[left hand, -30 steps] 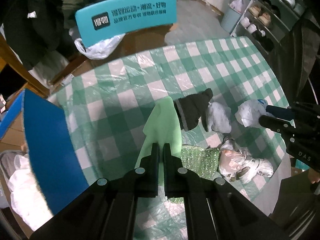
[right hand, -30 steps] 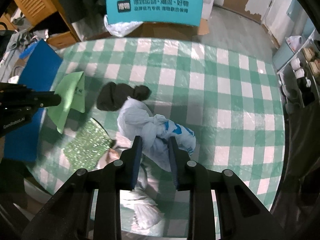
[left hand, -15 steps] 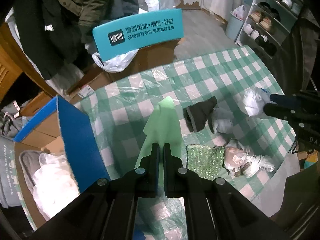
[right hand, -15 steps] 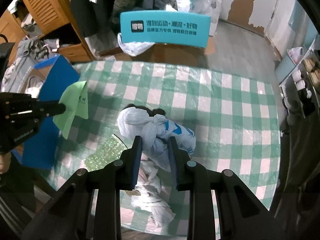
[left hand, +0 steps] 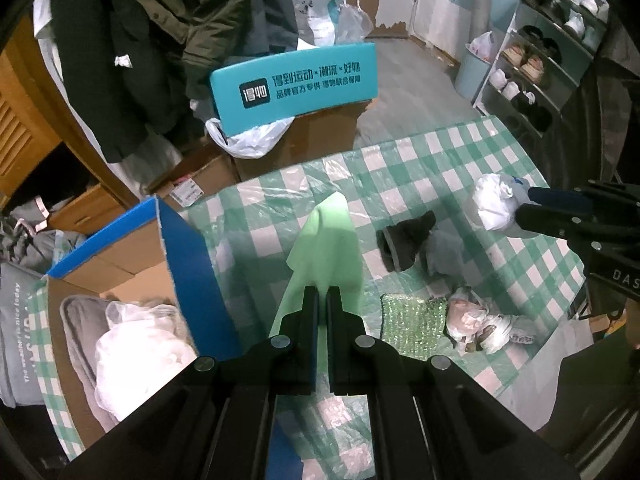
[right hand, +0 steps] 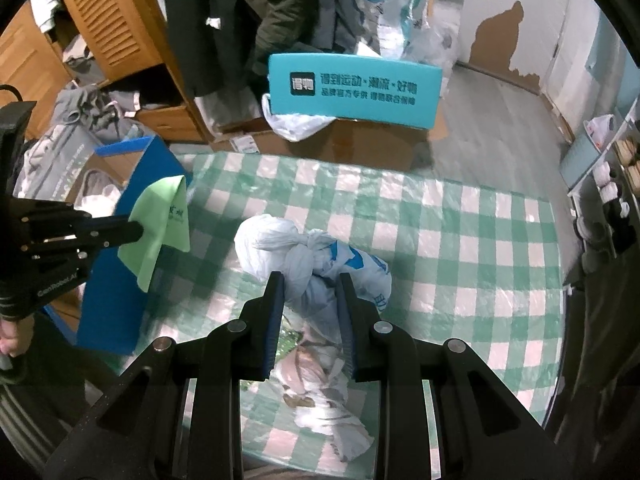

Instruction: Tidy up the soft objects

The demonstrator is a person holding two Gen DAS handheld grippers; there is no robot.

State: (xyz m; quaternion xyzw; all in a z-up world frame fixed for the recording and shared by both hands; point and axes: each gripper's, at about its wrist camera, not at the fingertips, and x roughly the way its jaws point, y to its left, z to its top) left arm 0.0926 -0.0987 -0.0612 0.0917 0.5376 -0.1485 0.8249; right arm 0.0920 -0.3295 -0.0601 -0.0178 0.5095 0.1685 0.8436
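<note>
Left wrist view: a light green cloth (left hand: 328, 248) is pinched between the nearly closed fingers of the left gripper (left hand: 323, 300), its long axis running straight forward from the fingertips to a narrow tip, held in the air over the checked worktop (left hand: 460, 160) just beside the blue wall of a cardboard box (left hand: 192, 264). Only this view shows inside the box, where white and grey soft items (left hand: 132, 356) are piled, and only here are the things left on the worktop seen plainly: a dark sock-like piece (left hand: 404, 242), a grey wad (left hand: 444, 254) touching it, a green sparkly pad (left hand: 412, 322) and a crumpled bag bundle (left hand: 480, 322) beside the pad.

From the right wrist view the cloth (right hand: 160, 224) is seen side-on instead, hanging from the left gripper (right hand: 134, 230) in front of the box (right hand: 120, 280), with printing visible on its face. A knotted white plastic bag with blue print (right hand: 308, 256) is clamped between the fingers of the right gripper (right hand: 310, 284), which are set moderately apart around it; the bag's bulk points forward and left, lifted above the worktop (right hand: 460, 232). Its pale bulge (left hand: 494, 202) is seen ahead of the right gripper (left hand: 528, 204) in the left view.
</note>
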